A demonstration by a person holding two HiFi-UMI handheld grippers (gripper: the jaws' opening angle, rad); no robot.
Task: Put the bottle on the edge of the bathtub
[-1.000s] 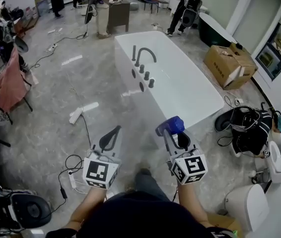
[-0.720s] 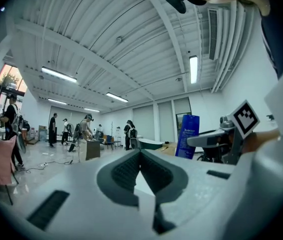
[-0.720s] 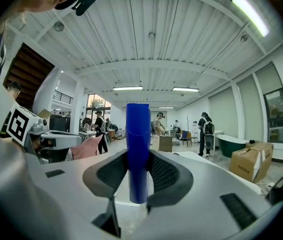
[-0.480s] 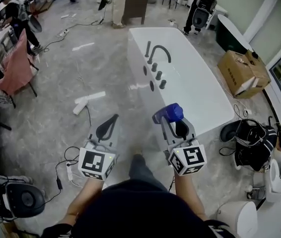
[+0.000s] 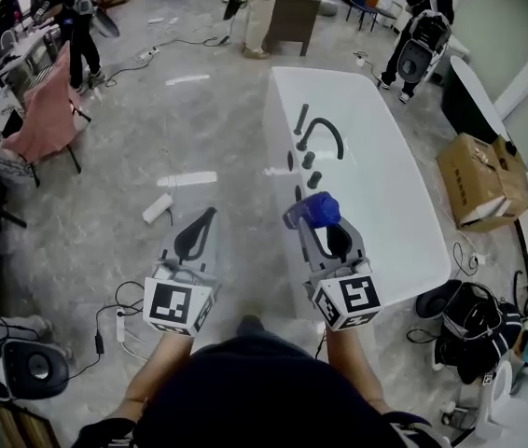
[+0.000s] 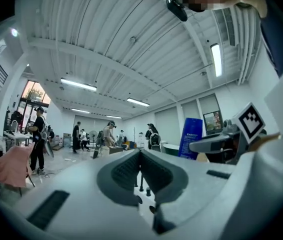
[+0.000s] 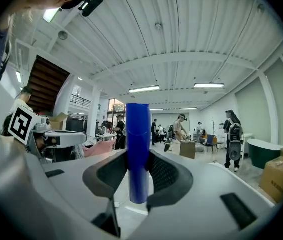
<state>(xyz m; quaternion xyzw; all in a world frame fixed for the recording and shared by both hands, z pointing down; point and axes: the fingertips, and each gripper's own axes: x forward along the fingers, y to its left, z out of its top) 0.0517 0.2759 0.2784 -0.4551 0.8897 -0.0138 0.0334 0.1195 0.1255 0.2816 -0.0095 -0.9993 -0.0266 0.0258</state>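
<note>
Right hand-held gripper (image 5: 318, 233) is clamping the blue bottle (image 5: 313, 209). Both pads are pressing on its sides, so the jaws are standing fairly wide around it. In the right gripper view the bottle is sitting upright between the pads, with its top sticking well above them and its lower end hanging below.

Left hand-held gripper (image 5: 210, 215) is carrying nothing. Its jaw tips are meeting, with only a thin slit behind them. It is pointing forward over the grey floor (image 5: 199, 138), beside the right one and apart from it.

The bottle is not resting on anything, it is up in the grip. In the head view it is overlapping the left rim of the white bathtub (image 5: 278, 91), at the near end of the tub, just short of the row of black knobs (image 5: 308, 160) and the black arched faucet (image 5: 325, 131).

A cardboard box (image 5: 483, 180) is lying on the floor on the far side of the tub. A pink cloth (image 5: 45, 119) is hanging at the far left. Cables (image 5: 129, 306) are trailing on the floor near the left gripper. People are standing in the background.
</note>
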